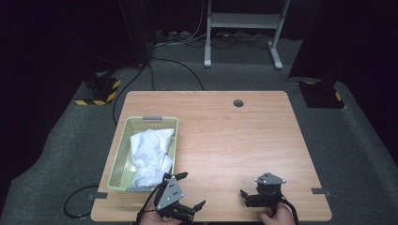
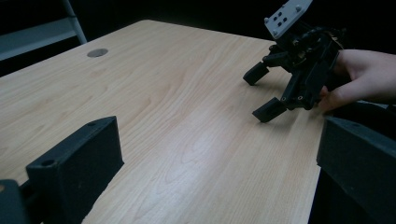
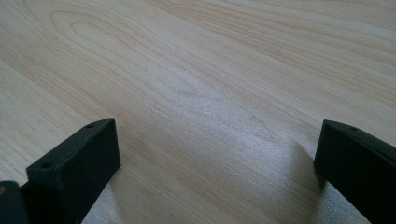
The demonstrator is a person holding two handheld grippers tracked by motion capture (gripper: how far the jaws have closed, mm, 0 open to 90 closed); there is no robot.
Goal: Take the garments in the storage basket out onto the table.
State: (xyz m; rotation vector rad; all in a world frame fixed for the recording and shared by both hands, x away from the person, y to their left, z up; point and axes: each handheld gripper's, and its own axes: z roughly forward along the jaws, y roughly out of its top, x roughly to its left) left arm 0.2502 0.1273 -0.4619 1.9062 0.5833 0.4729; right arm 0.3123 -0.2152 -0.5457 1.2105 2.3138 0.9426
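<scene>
A pale green basket (image 1: 119, 157) stands on the left side of the wooden table (image 1: 234, 136) with a crumpled white cloth (image 1: 151, 154) inside it. My left gripper (image 1: 192, 190) is open near the table's front edge, just right of the basket's near corner, with nothing between its jaws (image 2: 219, 128). My right gripper (image 1: 250, 187) is open low over the front right of the table, held by a hand (image 1: 277, 216). The left gripper view shows it (image 2: 262, 92) pointing down at the bare wood. Between its own jaws (image 3: 217, 133) lies bare tabletop.
A round cable hole (image 1: 238, 102) sits near the table's far edge. Beyond the table stand a grey metal frame (image 1: 244, 28) and two bases with black-and-yellow stripes (image 1: 98, 91). A black cable (image 1: 77, 201) loops on the floor at the front left.
</scene>
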